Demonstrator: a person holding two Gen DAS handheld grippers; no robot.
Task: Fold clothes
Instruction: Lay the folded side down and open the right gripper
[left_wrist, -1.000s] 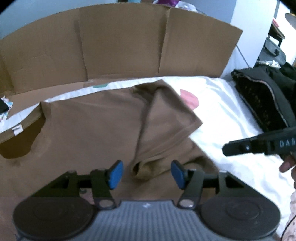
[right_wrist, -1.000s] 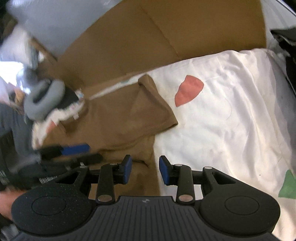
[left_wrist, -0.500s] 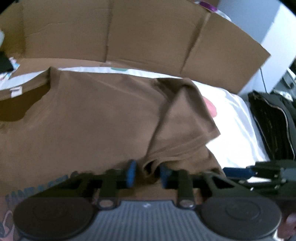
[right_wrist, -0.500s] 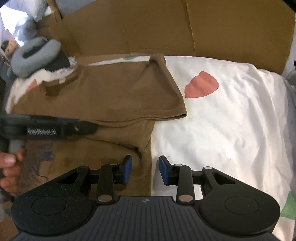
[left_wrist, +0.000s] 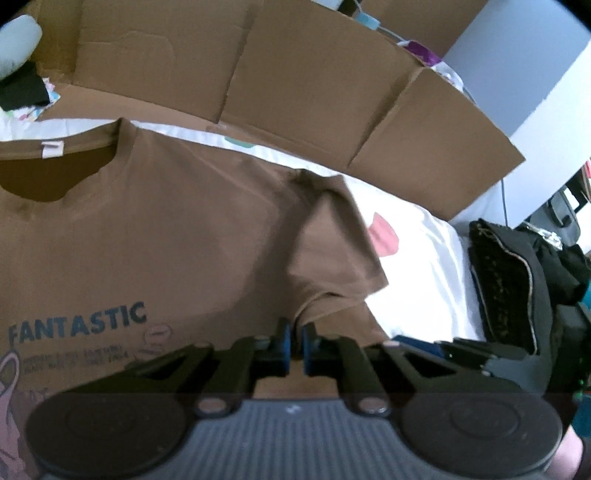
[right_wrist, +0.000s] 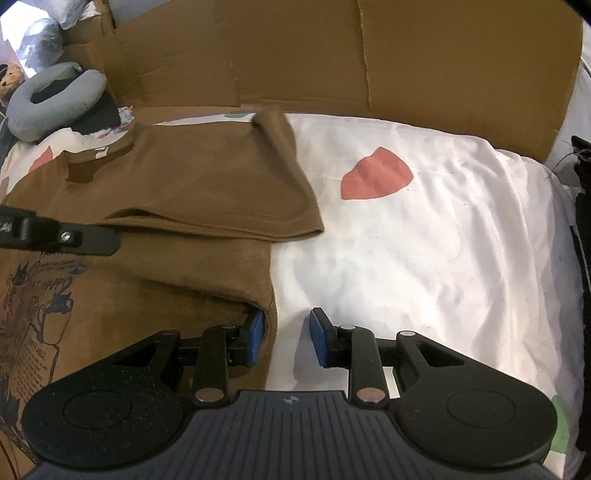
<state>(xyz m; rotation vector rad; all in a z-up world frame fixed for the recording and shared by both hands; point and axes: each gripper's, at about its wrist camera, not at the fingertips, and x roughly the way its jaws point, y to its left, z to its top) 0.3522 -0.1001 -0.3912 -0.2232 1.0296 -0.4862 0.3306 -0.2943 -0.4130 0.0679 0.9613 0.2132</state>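
T-shirt (left_wrist: 155, 236): spread flat on the bed sheet (right_wrist: 424, 258), neck opening at far left, one sleeve (right_wrist: 229, 192) folded inward over the body.
Cardboard panels (left_wrist: 295, 81): upright behind the sheet, along its far edge.
Neck pillow (right_wrist: 55, 96): far left corner, beyond the shirt's collar.
Dark garment pile (left_wrist: 509, 273): right of the sheet.
Left gripper (left_wrist: 293, 345): at the sleeve's near hem, fabric between its fingers.
Right gripper (right_wrist: 286, 338): straddling the shirt's right side edge.
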